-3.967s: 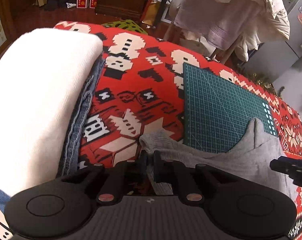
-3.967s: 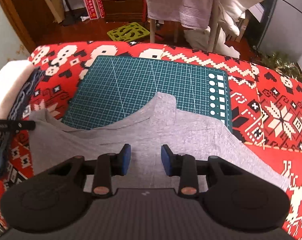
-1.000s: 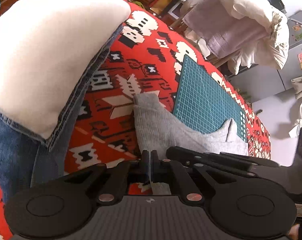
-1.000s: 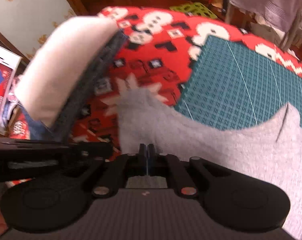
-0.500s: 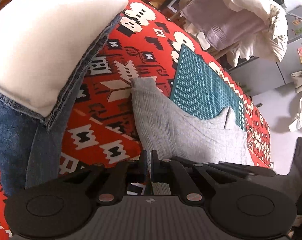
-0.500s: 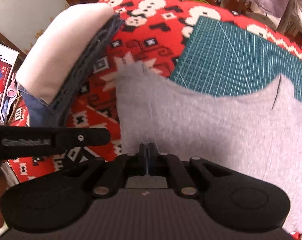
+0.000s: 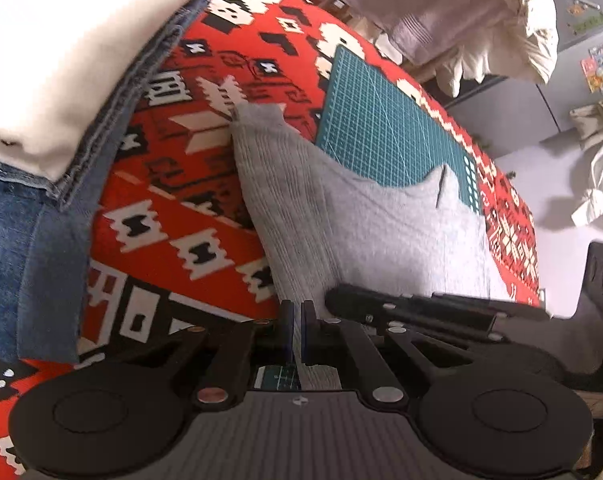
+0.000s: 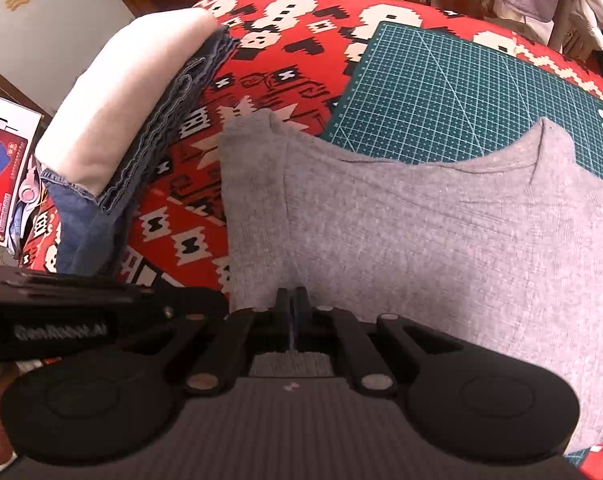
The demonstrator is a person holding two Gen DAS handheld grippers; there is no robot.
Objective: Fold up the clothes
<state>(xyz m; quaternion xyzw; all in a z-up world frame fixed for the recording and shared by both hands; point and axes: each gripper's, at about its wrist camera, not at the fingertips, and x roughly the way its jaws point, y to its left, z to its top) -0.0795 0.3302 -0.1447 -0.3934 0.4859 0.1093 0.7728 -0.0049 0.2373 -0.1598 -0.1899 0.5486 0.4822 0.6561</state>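
A grey knit garment (image 7: 381,224) (image 8: 421,232) lies spread over the red patterned cloth and the near part of a green cutting mat (image 7: 385,128) (image 8: 453,92). My left gripper (image 7: 297,320) is shut on the garment's near left edge. My right gripper (image 8: 291,306) is shut on the same near edge, just to the right of the left one. In the left wrist view the right gripper's black body (image 7: 441,308) lies close beside mine. The left gripper's body (image 8: 81,320) shows at the left of the right wrist view.
A folded stack, white garment (image 7: 69,52) (image 8: 133,88) on top of blue jeans (image 7: 33,248) (image 8: 89,220), sits at the left of the table. Behind the table stands a chair draped with pale laundry (image 7: 453,12). A printed box (image 8: 1,172) lies off the left edge.
Both grippers, shut on the near edge, have pulled the grey garment toward me, so more of it is stretched out flat. Four seconds ago the right gripper was open above it.
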